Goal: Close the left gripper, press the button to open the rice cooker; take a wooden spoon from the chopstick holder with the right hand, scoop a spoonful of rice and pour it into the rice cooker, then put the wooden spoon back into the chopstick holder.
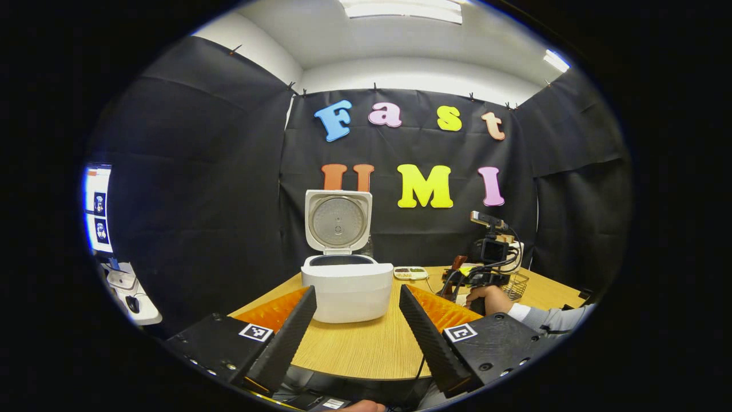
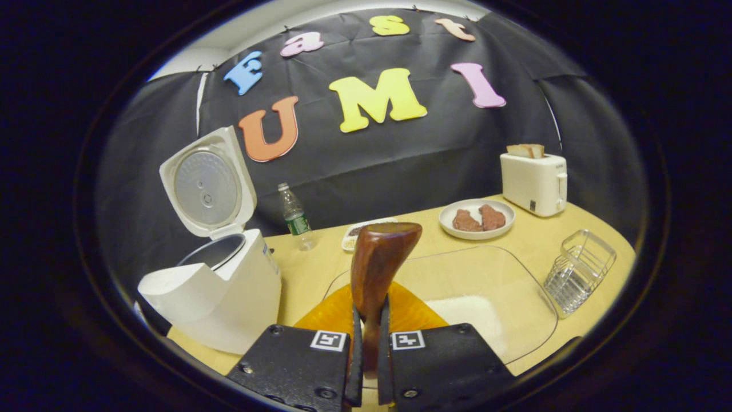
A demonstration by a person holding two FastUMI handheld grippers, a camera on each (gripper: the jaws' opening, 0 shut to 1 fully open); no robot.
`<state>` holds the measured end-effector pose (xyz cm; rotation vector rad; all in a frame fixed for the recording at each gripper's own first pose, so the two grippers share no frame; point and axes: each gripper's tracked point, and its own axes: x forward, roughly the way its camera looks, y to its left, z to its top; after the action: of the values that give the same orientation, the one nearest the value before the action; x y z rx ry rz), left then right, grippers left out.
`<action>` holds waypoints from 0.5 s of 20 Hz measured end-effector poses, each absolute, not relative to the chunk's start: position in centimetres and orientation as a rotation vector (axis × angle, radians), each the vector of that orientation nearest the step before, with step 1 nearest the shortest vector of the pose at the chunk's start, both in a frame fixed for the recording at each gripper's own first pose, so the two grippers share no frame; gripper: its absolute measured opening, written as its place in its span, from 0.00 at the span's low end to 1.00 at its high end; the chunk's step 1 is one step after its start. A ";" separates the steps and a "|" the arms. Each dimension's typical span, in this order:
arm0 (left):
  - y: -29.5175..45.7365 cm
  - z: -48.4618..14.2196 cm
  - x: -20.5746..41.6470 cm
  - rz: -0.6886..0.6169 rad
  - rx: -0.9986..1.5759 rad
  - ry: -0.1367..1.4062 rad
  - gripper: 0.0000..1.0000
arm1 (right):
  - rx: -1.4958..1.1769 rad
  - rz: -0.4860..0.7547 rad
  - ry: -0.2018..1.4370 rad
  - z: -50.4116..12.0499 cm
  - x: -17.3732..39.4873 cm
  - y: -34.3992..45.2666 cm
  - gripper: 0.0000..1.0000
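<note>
Right gripper view: jaws clamp wooden spoon [image 2: 377,269]; left gripper [image 1: 357,320] jaws apart; no legible labels.

On your bench [image 2: 532,243], the rice cooker [image 2: 220,286] stands left, the wire chopstick holder [image 2: 579,269] right, plate [image 2: 476,220] and toaster [image 2: 533,182] behind.

left gripper view: faces rice cooker [image 1: 347,280], mid-table | right gripper view: nearer, seemingly angled | shared: cooker
</note>
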<state>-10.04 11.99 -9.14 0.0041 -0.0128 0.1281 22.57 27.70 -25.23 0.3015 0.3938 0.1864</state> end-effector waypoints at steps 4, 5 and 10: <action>11.3 -9.3 -10.1 0.105 -0.027 -0.010 0.93 | 0.605 0.158 0.498 -26.0 22.9 25.9 0.14; 11.0 -9.2 -10.1 0.096 -0.033 -0.009 0.93 | 0.660 0.158 0.511 -26.1 23.0 25.5 0.14; 11.0 -9.1 -10.1 0.104 -0.018 -0.011 0.93 | 0.913 0.191 0.503 -24.0 22.5 22.6 0.14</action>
<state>-10.06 10.99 -9.14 -0.0177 -0.0106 0.1036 22.52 22.56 -24.05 0.9128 0.5034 0.1912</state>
